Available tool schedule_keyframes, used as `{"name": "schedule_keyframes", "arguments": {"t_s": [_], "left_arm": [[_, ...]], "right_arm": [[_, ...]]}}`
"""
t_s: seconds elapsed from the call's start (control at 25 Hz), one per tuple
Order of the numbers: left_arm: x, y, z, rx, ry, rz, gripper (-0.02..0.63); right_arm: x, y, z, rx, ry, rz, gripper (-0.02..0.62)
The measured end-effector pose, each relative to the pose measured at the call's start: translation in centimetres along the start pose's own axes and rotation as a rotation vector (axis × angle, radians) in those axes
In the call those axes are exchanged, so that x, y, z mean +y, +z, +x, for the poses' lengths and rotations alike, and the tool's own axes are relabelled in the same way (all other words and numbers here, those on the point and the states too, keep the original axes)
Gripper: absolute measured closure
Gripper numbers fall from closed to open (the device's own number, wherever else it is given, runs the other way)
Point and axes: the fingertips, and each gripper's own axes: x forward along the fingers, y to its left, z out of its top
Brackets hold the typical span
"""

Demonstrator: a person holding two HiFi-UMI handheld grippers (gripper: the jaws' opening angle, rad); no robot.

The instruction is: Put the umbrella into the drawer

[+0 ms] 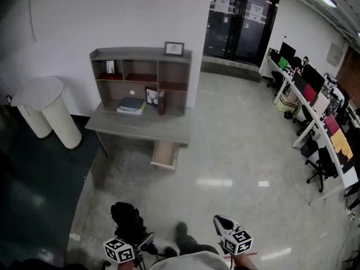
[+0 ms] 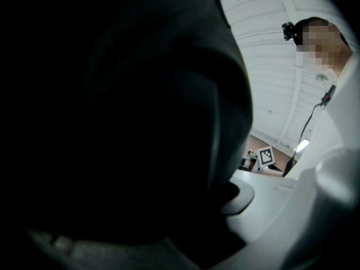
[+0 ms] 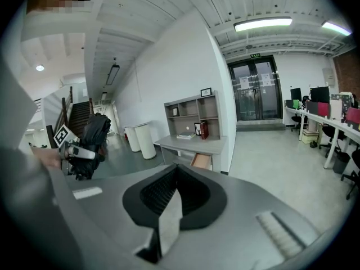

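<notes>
- The folded black umbrella (image 1: 128, 221) sits at the lower left of the head view. The fingers of the left gripper (image 1: 140, 242) are clamped on it.
- In the left gripper view, dark umbrella fabric fills nearly the whole frame, right up against the camera.
- From the right gripper view, the umbrella's long axis appears roughly upright. It crosses the fingers and rises above them.
- The right gripper (image 1: 221, 224) is at the lower right of the head view, beside the person's body. Its fingers are closed together with nothing between them.
- The drawer (image 1: 165, 155) is at the centre of the head view. It stands pulled open under the right end of a grey desk (image 1: 143, 129), showing pale wood inside.
- The drawer lies straight up the frame from the umbrella and well apart from it, with bare floor between them. The left gripper, which already carries the load, is the nearer one.
- To fit, the umbrella will likely need tipping from upright to lie flat along the drawer.
- The desk carries a shelved hutch (image 1: 140, 72) and a stack of books (image 1: 131, 105).
- Two white cylindrical bins (image 1: 53, 114) stand at the left of the frame.
- The polished floor (image 1: 236, 167) is glossy. Glass doors (image 1: 239, 21) are at the top, and a row of workstations (image 1: 315, 106) runs down the right edge.
</notes>
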Motion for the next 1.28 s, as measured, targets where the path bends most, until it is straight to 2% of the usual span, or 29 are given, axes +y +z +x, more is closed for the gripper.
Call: {"name": "schedule_keyframes", "arguments": {"t_s": [0.2,0.6,1.28], "left_arm": [[1.2,1.0,1.3,0.003,0.009,-0.003,0.403],[4.0,4.8,5.1,-0.013,0.045,-0.013,0.403],[7.6,10.3,13.2,-0.037,0.088,-0.055,0.403]], "right_arm": [[-1.0,0.4,2.2,0.005,0.012,0.010,0.589],[-4.3,3.5,7.7,0.000,0.056,0.012,0.590],[-12.4,7.1,15.3,0.054,0.114,0.010,0.590]]}}
